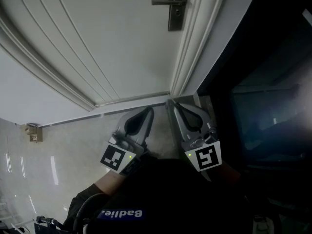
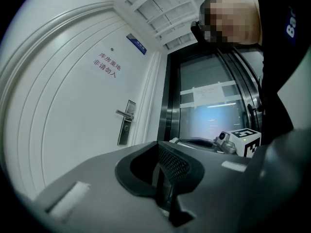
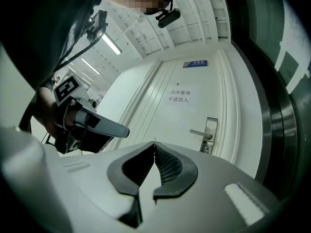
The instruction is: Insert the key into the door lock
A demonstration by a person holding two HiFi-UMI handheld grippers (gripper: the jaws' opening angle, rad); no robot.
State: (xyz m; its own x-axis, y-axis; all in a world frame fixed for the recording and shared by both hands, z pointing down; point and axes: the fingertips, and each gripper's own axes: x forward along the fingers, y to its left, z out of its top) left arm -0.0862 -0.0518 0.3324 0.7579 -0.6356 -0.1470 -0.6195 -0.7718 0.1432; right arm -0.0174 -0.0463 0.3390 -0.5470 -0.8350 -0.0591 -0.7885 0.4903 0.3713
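Two hand-held grippers are closest to me, low down and side by side, both pointing at the door. The left hand-held gripper has its jaws pressed together, and I see nothing between them. The right hand-held gripper is closed tight too. A tiny thin sliver pokes out where its jaws meet, too small for me to name. Each one carries one cube with a black and white square.

I count one white door and one lock on it. The lock is a tall, thin, dark metal plate by the door's right edge. One handle sticks out to the left, and one small keyhole sits just under it. The lock is well apart from both grippers. One sign with red words is on the door.
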